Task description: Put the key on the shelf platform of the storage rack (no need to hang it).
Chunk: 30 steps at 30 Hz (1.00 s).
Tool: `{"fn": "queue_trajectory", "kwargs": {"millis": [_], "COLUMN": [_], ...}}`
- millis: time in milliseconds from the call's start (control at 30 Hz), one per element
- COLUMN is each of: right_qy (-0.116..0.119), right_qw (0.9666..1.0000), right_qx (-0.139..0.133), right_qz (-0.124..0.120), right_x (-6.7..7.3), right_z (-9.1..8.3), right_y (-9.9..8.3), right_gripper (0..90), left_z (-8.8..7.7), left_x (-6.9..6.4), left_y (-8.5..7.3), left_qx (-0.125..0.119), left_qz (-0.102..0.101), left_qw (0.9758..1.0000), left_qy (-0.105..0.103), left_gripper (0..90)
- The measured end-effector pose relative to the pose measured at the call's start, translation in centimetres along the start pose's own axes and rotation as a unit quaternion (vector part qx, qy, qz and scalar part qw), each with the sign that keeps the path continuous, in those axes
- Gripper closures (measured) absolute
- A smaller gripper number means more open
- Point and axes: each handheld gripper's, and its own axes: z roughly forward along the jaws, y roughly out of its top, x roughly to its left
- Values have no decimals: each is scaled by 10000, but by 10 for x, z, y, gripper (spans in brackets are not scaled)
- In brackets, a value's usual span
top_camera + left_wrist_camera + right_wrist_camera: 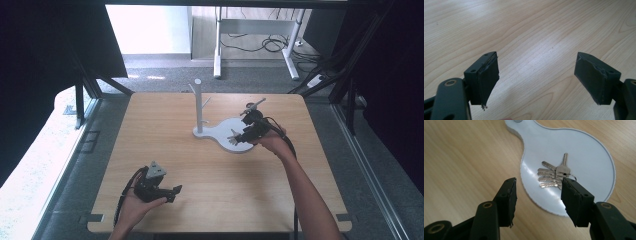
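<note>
A bunch of silver keys (554, 175), fanned on the white tray (586, 150), lies just beyond the right gripper (537, 200), whose jaws stand released.

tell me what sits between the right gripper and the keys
Nothing: in the right gripper view only bare white tray separates the open right gripper from the keys.

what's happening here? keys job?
A person works at a wooden table with a gripper in each hand. A bunch of keys lies flat on the round tray of a white stand with an upright post. The right gripper hangs just above the keys, jaws open with nothing between them. The left gripper sits open over bare tabletop, away from the stand.
</note>
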Motion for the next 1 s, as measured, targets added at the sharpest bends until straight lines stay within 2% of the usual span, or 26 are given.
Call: {"fn": "queue_trajectory", "kwargs": {"millis": [200, 300, 500, 567, 767, 1000], "right_qy": [64, 77, 53, -56, -166, -226], "right_qw": [9997, 9993, 9987, 9987, 9982, 9984], "right_qx": [-240, -351, -512, -504, -579, -517], "right_qz": [-55, -94, -6, -11, -6, 38], "right_x": [14, 18, 21, 22, 28, 31], "right_z": [-23, -29, -39, -40, -42, -31], "right_y": [-30, -46, -83, -94, -125, -157], "right_gripper": [457, 457, 457, 457, 458, 459], "left_z": [1, 2, 2, 3, 5, 9], "left_x": [-5, -5, -2, -1, -1, 0], "left_y": [1, 1, 0, -1, -2, -3], "left_qx": [14, 0, 2, 14, 36, 108], "left_qz": [59, 64, -11, -22, -44, -52], "left_qw": [10000, 10000, 10000, 10000, 10000, 9999], "left_qy": [-27, -35, 6, 13, 28, 37], "left_gripper": [201, 201, 201, 201, 201, 201]}}
